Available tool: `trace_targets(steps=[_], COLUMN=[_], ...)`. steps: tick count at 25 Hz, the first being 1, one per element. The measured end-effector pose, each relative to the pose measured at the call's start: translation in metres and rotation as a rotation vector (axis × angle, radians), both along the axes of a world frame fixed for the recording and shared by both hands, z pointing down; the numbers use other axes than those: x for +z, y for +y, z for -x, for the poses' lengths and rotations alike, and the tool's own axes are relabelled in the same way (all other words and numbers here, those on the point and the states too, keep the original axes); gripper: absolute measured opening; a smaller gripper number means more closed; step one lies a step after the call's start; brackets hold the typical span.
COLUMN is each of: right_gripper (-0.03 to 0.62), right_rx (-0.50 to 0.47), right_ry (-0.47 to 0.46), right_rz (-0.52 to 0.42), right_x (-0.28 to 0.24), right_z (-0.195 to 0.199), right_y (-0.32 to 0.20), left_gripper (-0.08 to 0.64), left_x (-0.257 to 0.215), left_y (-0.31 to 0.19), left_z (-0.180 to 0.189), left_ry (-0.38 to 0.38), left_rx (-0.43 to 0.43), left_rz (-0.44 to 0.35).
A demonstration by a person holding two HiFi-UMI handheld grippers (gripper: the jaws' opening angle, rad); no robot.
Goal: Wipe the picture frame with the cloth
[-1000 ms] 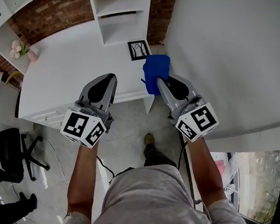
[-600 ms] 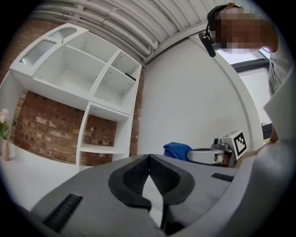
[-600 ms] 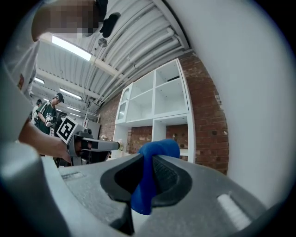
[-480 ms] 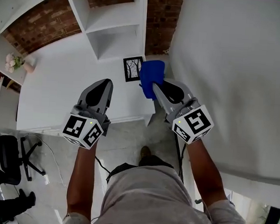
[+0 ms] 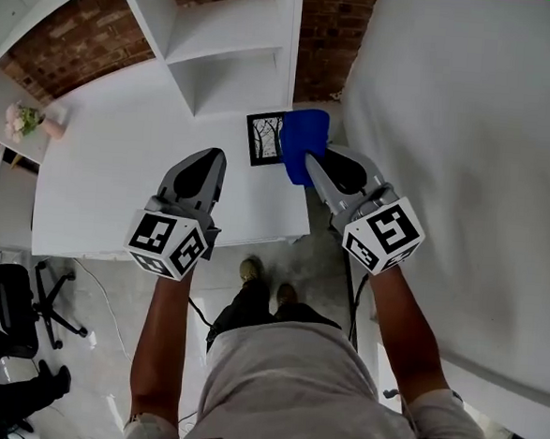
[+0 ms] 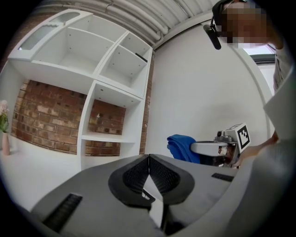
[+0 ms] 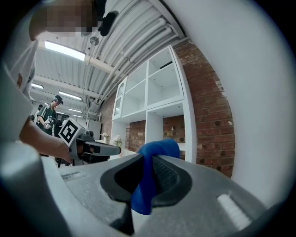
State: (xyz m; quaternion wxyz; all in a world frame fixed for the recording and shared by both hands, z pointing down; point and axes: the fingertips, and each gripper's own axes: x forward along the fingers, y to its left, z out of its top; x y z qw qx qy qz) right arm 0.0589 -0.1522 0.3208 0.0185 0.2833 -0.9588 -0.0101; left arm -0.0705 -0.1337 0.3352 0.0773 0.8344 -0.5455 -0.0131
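A small black picture frame (image 5: 266, 139) with a tree drawing lies flat on the white table (image 5: 119, 165), near its right end. My right gripper (image 5: 309, 160) is shut on a blue cloth (image 5: 304, 143) that hangs just right of the frame, partly over its edge. In the right gripper view the cloth (image 7: 152, 173) is pinched between the jaws. My left gripper (image 5: 212, 159) is shut and empty, over the table left of the frame. In the left gripper view its jaws (image 6: 149, 171) meet with nothing between them, and the cloth (image 6: 184, 148) shows at the right.
A white shelf unit (image 5: 221, 51) stands at the table's back against a brick wall (image 5: 72, 31). A large white wall (image 5: 469, 134) rises on the right. Pink flowers (image 5: 26, 120) sit at the far left. An office chair (image 5: 20, 304) stands on the floor below left.
Both grippers have moved forward over the table toward the frame. The blue cloth now hangs right beside the frame. The table's edge has come closer to the person's feet.
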Motion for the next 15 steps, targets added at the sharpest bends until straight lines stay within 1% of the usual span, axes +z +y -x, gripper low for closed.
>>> trace_targets(steps=[3, 8, 15], right_gripper=[0.046, 0.046, 0.046], right_rx=[0.009, 0.052, 0.106], right_ry=[0.019, 0.044, 0.087], right_rz=[0.008, 0.029, 0.062], right_x=[0.007, 0.018, 0.038], right_z=[0.012, 0.029, 0.054], right_y=[-0.012, -0.042, -0.069], left_gripper=[0.003, 0.014, 0.062], left_x=[0.015, 0.046, 0.088], left_y=[-0.018, -0.053, -0.087], left_z=[0.012, 0.028, 0.037], left_ry=[0.011, 0.031, 0.026], left_rx=[-0.008, -0.006, 0.063], left_rz=[0.037, 0.118, 0.226])
